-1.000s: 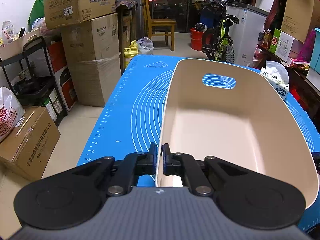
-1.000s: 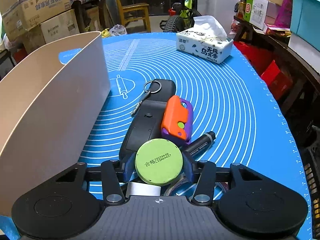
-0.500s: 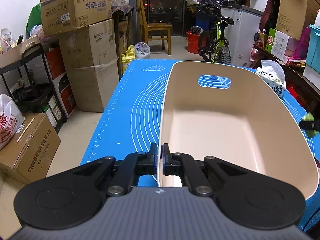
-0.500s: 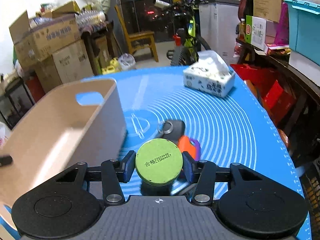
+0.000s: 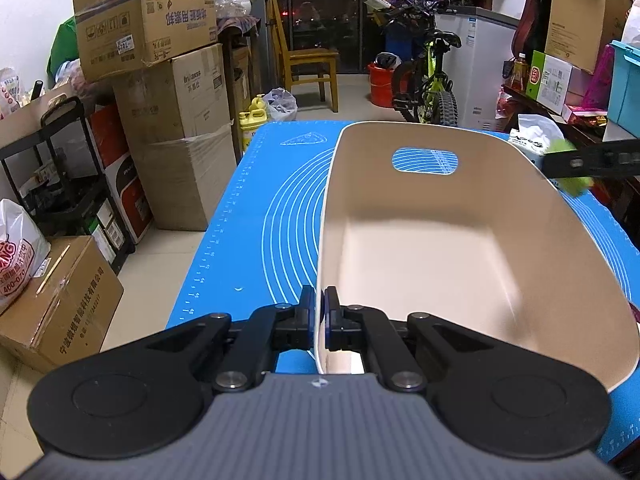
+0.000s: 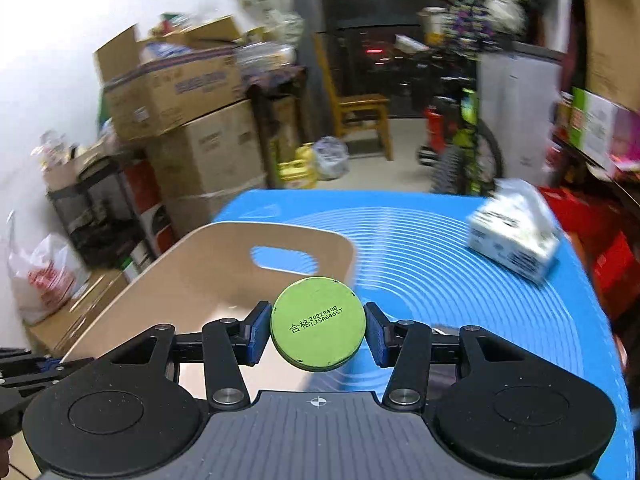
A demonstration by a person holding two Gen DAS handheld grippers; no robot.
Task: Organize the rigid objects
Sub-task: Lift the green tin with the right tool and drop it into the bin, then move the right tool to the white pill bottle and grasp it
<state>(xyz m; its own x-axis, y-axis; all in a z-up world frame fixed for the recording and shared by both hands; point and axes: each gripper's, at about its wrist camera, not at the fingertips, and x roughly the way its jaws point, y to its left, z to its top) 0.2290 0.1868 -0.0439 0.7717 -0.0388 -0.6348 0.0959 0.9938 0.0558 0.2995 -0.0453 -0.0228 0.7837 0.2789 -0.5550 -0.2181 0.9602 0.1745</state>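
A beige plastic bin (image 5: 460, 248) stands on the blue mat (image 5: 256, 216); it is empty inside. My left gripper (image 5: 320, 312) is shut on the bin's near left wall. My right gripper (image 6: 318, 330) is shut on a round green tin (image 6: 318, 324) with printed characters, held in the air above the bin's right rim (image 6: 224, 280). In the left wrist view the right gripper's finger and the blurred green tin (image 5: 572, 168) show at the bin's far right edge. The other loose objects on the mat are hidden.
A tissue box (image 6: 516, 236) sits on the mat at the far right. Stacked cardboard boxes (image 5: 160, 80), a black rack (image 5: 64, 184), a wooden chair (image 5: 308, 60) and a bicycle (image 5: 428, 76) stand around the table. Shelves with boxes (image 5: 560, 76) line the right.
My right gripper has lifted the green tin off the mat and carried it up and left, over the bin's right rim. The left gripper has kept hold of the bin wall.
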